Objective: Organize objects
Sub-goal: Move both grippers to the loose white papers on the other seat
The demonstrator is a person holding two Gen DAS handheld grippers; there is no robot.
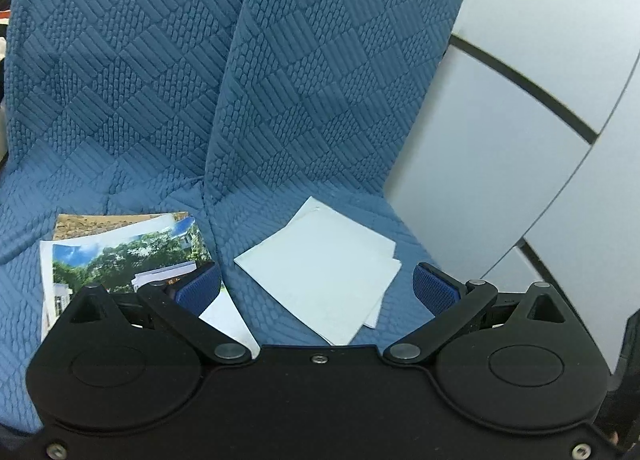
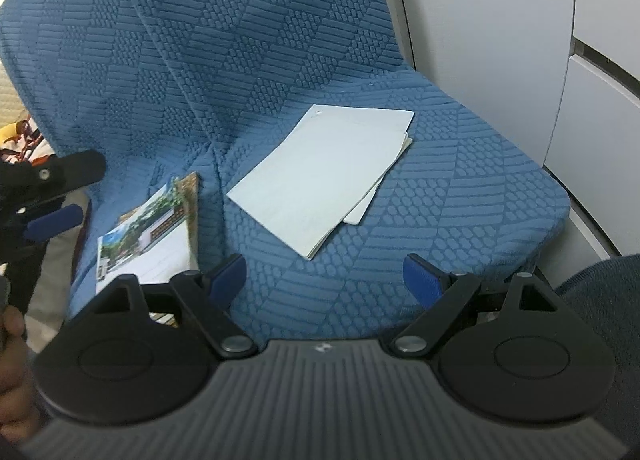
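My grippers [image 1: 316,288] [image 2: 324,280] are black plastic — round-lobed housings, silver pivot screws, blue textured finger pads [image 1: 434,292] — the right one's base ribbed grey.

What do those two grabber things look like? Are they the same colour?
Nearly. Both have black bodies with round humps on each side, black linkage bars with silver pivot pins, and blue textured fingertip pads. The left gripper has a smooth black top plate with small screws. The right gripper has a ribbed grey top with a tiny logo. A dark blue sleeve shows beside it.
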